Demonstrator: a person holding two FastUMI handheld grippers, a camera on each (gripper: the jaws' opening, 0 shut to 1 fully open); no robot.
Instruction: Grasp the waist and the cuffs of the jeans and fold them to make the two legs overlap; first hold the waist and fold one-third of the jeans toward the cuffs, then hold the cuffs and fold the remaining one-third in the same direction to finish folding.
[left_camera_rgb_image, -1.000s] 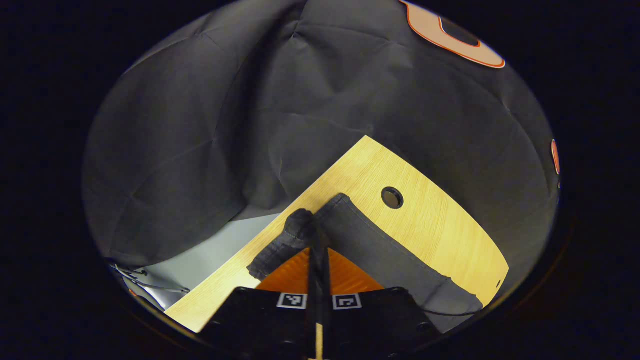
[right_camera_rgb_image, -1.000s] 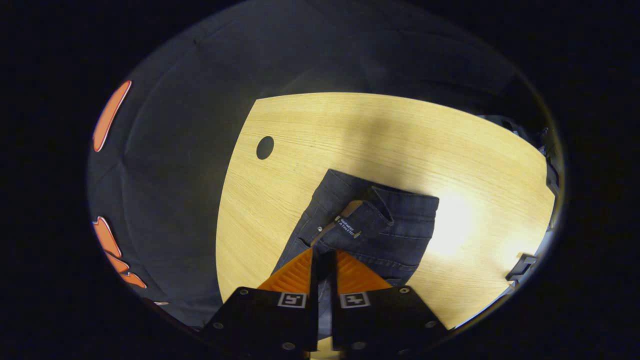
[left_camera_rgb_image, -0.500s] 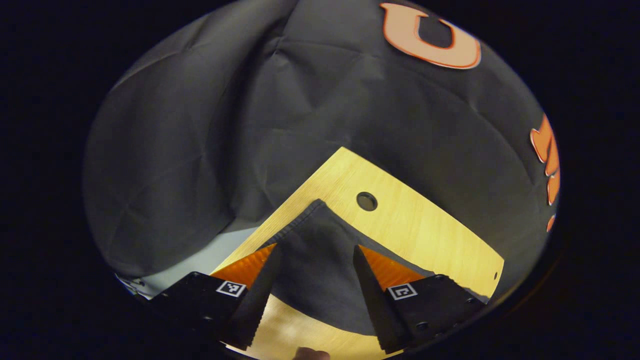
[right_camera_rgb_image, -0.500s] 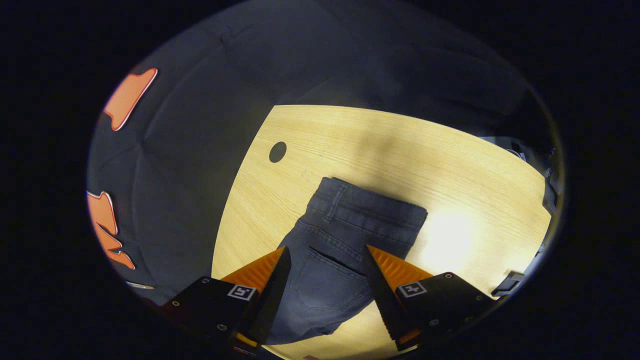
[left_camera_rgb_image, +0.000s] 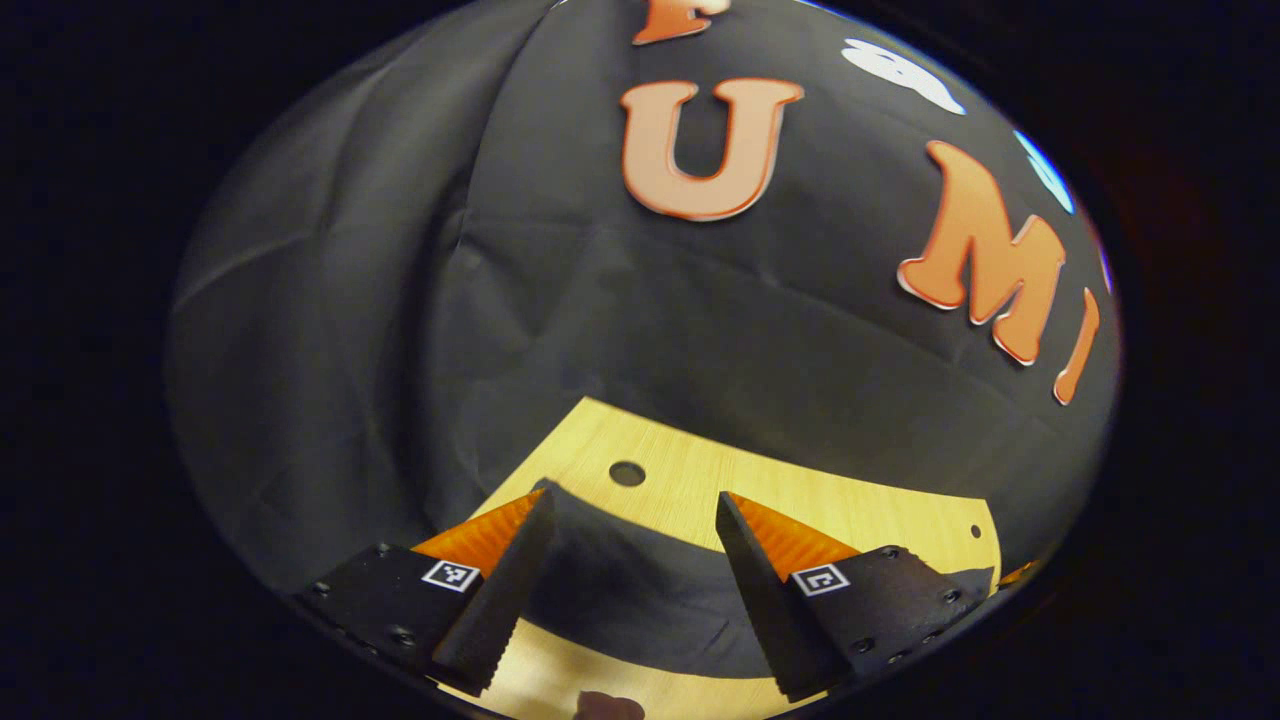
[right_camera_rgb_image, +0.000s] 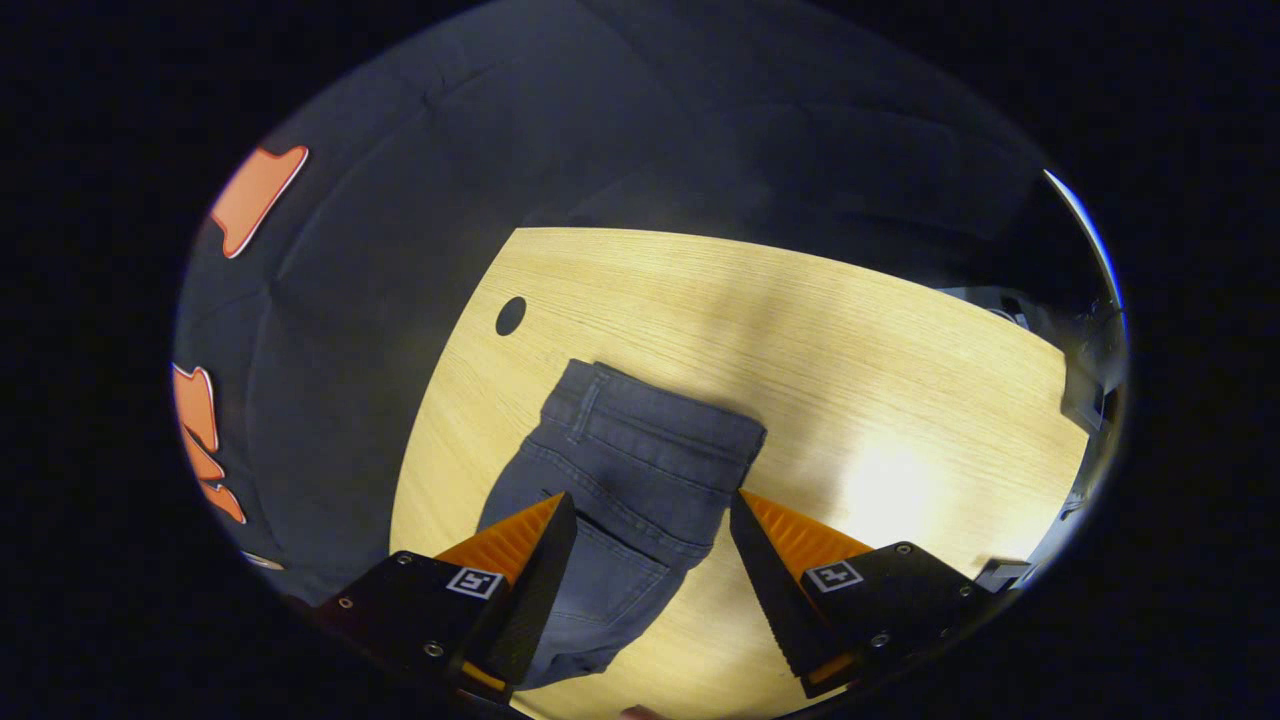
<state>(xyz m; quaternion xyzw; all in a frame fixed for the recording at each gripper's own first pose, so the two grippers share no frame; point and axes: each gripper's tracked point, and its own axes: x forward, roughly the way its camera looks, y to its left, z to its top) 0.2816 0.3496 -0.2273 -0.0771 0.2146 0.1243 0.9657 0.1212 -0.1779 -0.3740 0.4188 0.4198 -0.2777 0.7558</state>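
Both tools gaping, empty: left tool (left_camera_rgb_image: 632, 590), right tool (right_camera_rgb_image: 650, 585); jeans (right_camera_rgb_image: 620, 480) flat on table (right_camera_rgb_image: 800, 330) beneath.

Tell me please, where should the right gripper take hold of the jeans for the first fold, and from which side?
Probably at the waistband of the jeans, which lies flat on the table as the far edge beyond the open right gripper. Come from above and slightly forward, pinching the thick band near its corner, since that firm stitched edge lifts evenly.
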